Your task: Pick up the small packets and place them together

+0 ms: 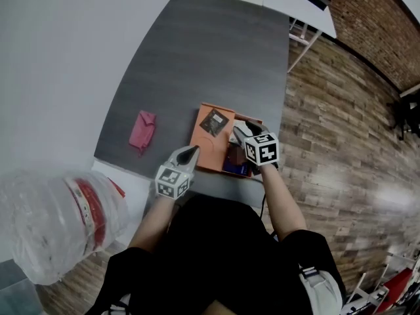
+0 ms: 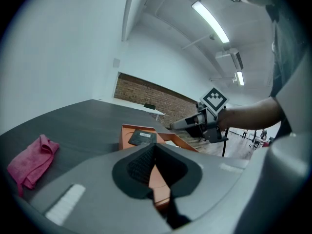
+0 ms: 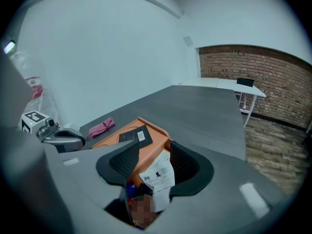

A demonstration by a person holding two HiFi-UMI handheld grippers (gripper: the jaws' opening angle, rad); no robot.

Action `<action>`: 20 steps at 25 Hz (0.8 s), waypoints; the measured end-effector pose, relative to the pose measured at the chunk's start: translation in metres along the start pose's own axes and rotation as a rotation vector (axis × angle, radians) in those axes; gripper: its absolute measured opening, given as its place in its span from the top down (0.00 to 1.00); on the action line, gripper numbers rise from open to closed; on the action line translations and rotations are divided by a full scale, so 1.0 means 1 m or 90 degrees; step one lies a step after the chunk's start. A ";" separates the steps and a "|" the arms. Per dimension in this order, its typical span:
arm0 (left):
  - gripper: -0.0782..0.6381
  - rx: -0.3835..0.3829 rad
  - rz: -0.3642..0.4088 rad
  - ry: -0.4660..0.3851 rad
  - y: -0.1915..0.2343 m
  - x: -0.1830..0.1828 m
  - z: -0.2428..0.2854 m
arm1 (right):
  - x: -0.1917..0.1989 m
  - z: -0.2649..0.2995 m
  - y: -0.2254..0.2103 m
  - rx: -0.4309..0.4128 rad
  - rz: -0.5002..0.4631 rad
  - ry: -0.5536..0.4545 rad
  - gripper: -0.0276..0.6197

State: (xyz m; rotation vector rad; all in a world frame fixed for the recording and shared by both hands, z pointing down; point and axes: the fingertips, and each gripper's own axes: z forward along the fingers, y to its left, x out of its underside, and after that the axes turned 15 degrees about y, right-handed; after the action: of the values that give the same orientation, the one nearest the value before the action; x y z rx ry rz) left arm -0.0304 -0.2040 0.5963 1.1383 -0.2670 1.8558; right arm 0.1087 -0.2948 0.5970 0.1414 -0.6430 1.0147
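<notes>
The orange tray is sitting at the table's near edge. The left gripper is hanging open and empty at the tray's near left corner. The right gripper is gaping over a white-labelled packet piled in the near right corner. A dark packet near the far edge is likely waiting to join.

A dark packet lies flat in the orange tray, a white-labelled packet at its near corner.
</notes>
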 end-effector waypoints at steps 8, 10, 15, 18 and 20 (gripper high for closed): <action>0.89 0.001 0.011 -0.009 0.001 0.000 -0.002 | 0.046 -0.015 -0.011 0.027 0.041 0.022 0.64; 0.89 0.002 0.010 -0.011 0.002 0.000 -0.003 | 0.056 -0.017 -0.011 0.039 0.031 0.034 0.65; 0.89 0.010 0.003 -0.015 0.001 -0.001 -0.005 | 0.077 -0.008 0.002 0.071 -0.103 0.110 0.65; 0.89 0.011 0.000 -0.015 0.001 -0.001 -0.005 | 0.085 0.005 0.008 0.084 -0.172 0.153 0.65; 0.89 0.011 -0.003 -0.016 0.001 -0.001 -0.006 | 0.087 0.012 0.008 0.089 -0.192 0.170 0.65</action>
State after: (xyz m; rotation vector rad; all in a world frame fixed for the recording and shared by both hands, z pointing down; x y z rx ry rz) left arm -0.0343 -0.2019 0.5922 1.1739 -0.2635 1.8432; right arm 0.1288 -0.2304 0.6543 0.2140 -0.2956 0.7685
